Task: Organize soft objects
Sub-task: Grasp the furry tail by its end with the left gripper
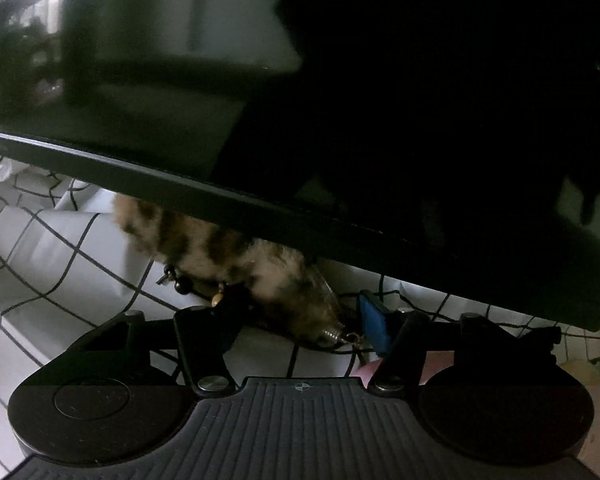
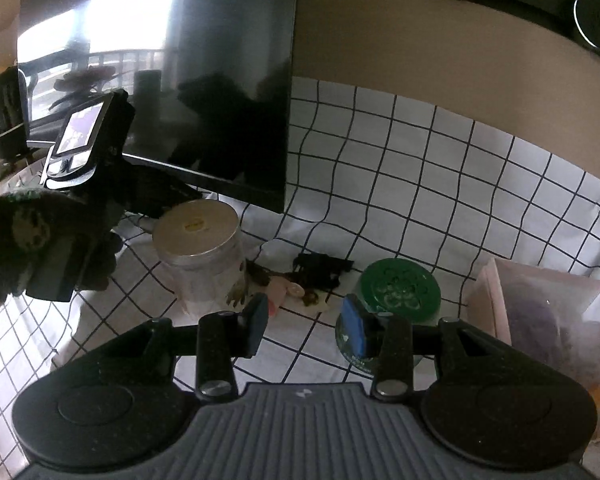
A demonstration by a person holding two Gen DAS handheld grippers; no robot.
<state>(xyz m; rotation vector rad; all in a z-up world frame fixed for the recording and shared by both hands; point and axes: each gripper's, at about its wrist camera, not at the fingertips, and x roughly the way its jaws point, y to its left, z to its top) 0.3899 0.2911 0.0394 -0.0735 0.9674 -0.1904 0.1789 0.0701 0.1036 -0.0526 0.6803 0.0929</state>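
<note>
Checked white cloth (image 2: 420, 184) is covering the whole desk, running up the wall behind a dark monitor (image 2: 204, 80) that is filling the upper left of the right wrist view.

My left tongs (image 1: 296, 320) are clenching a furry, brown-and-cream striped toy (image 1: 228, 256) at centre frame, its tail end trailing up and left under the monitor's lower edge (image 1: 220, 192). I am gripping it near the metal spring and beaded cord (image 1: 188, 286), probably because that end is firmer than the fluff. I am holding it low and close to the cloth, so it is not swinging.

My right tongs (image 2: 306, 322) are hanging released and empty at lower centre, fingers wide apart. Just beyond them, a small heap of dark soft bits and trinkets (image 2: 312, 276) is lying on the cloth between a clear jar with a silver lid (image 2: 198, 236) to the left and a green-lidded tin (image 2: 396, 288) to the right. I judge that heap is waiting for sorting. A pale pink box (image 2: 496, 292) is sitting at the right edge, possibly the place for these things
</note>
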